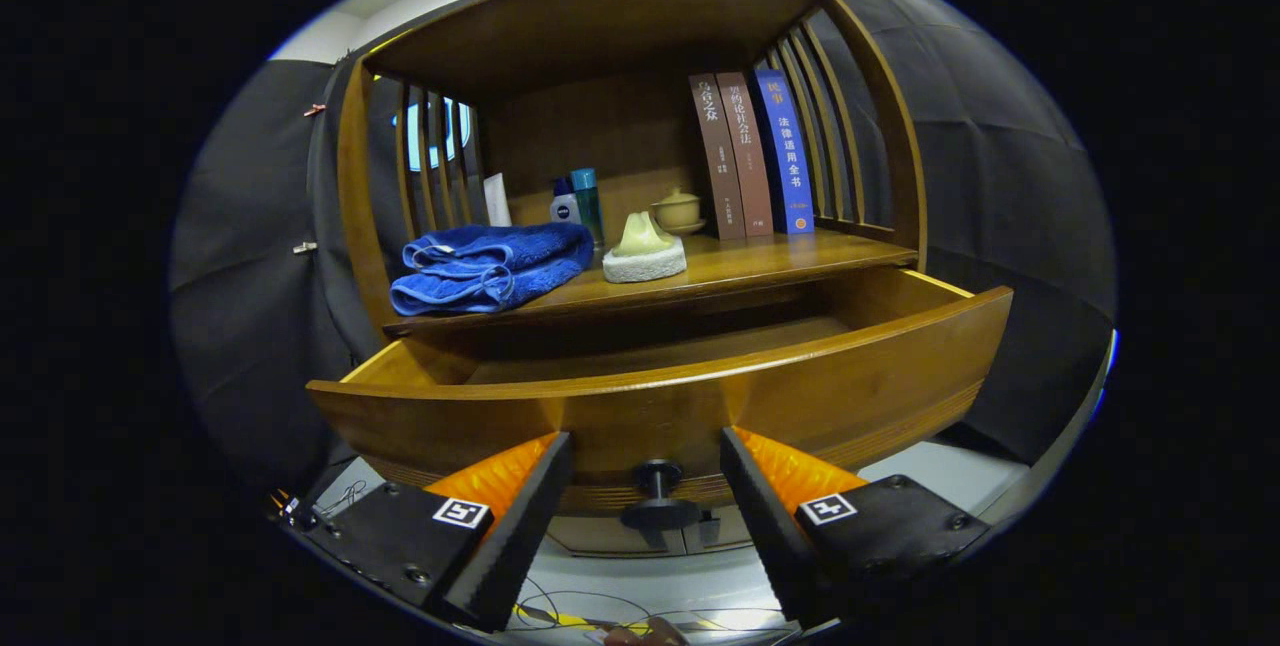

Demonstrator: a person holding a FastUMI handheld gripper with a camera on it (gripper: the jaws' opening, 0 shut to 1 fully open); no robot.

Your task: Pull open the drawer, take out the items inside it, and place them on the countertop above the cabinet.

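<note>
Drawer [660, 396] stands pulled out below the countertop [760, 271], which carries a blue towel [485, 269], bottles [580, 204], a soap dish [645, 251], a lidded cup [678, 211] and books [750, 156]. Your tongs [645, 471] are spread, fingers flanking the drawer's knob [657, 496] without touching it.

Drawer [660, 406]: brown wooden, curved front panel with grooved banding along its lower edge, pulled well out of the cabinet. Interior in shadow; contents cannot be made out from this angle. Knob [658, 496]: dark, round, on a short stem at the middle of the drawer front, standing between the two fingers of the tongs [647, 501], which are spread apart and touch nothing. Surface [780, 261]: brown wooden top directly above the drawer opening, level, under an open-slatted upper frame. Folded blue towel [485, 268]: lies on the surface's left part.
</note>
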